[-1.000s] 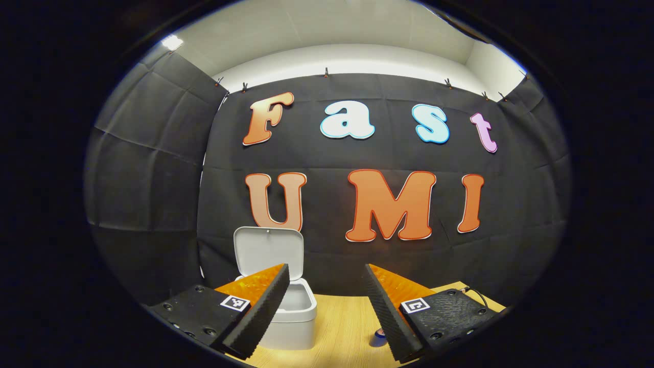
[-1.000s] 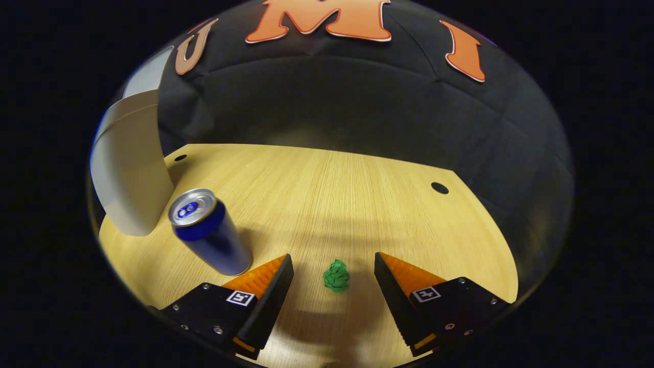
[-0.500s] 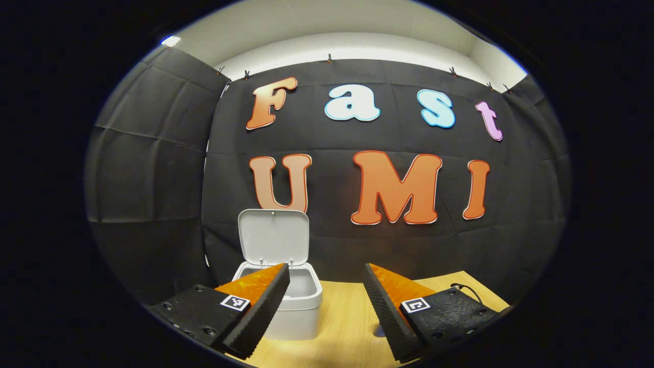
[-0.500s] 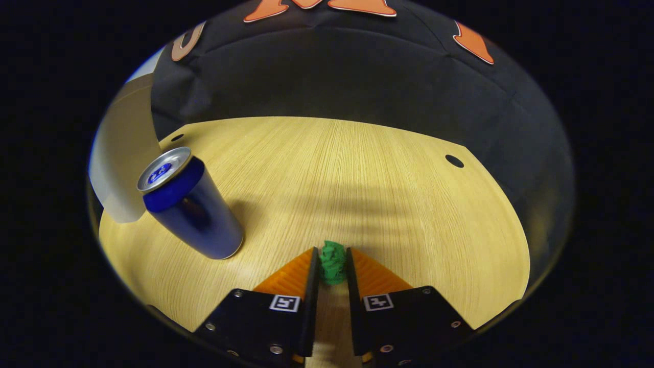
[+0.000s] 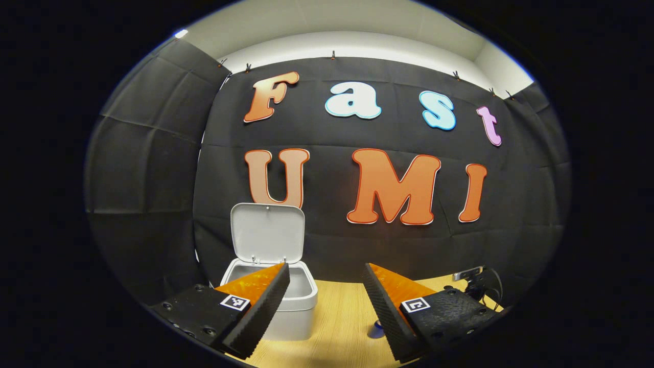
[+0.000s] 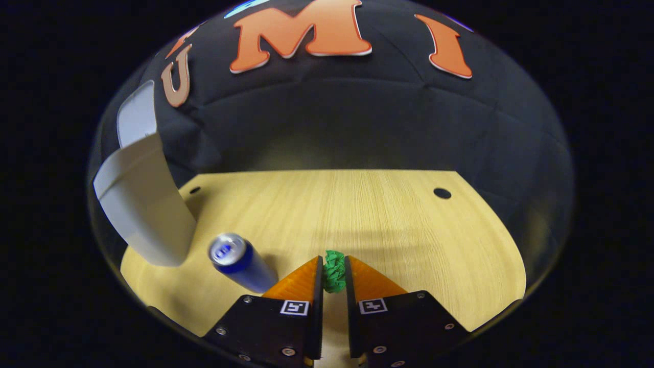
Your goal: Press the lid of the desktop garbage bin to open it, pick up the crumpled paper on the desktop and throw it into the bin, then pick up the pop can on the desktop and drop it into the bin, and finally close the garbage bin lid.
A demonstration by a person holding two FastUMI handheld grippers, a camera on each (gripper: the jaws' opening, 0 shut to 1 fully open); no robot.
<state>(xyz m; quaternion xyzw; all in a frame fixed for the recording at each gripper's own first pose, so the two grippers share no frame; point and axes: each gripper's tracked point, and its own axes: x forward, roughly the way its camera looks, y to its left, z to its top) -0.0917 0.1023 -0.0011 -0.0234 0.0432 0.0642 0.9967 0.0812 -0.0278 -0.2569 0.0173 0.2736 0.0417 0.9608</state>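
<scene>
Right gripper (image 6: 334, 266) lifted crumpled paper (image 6: 334, 271) off desktop (image 6: 409, 230).

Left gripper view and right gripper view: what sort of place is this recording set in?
Likely a staged recording booth, not a home: black cloth wall clipped up behind a bare wooden desktop, with just a white bin, a blue can and crumpled paper.

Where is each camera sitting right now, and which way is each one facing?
Left gripper view: rides the open left tongs, held low and facing level at the bin, its lid raised.
Right gripper view: rides the right tongs, tilted down over the desktop, shut on the crumpled paper; the pop can stands left.
Shared: bin, pop can, desktop.
</scene>
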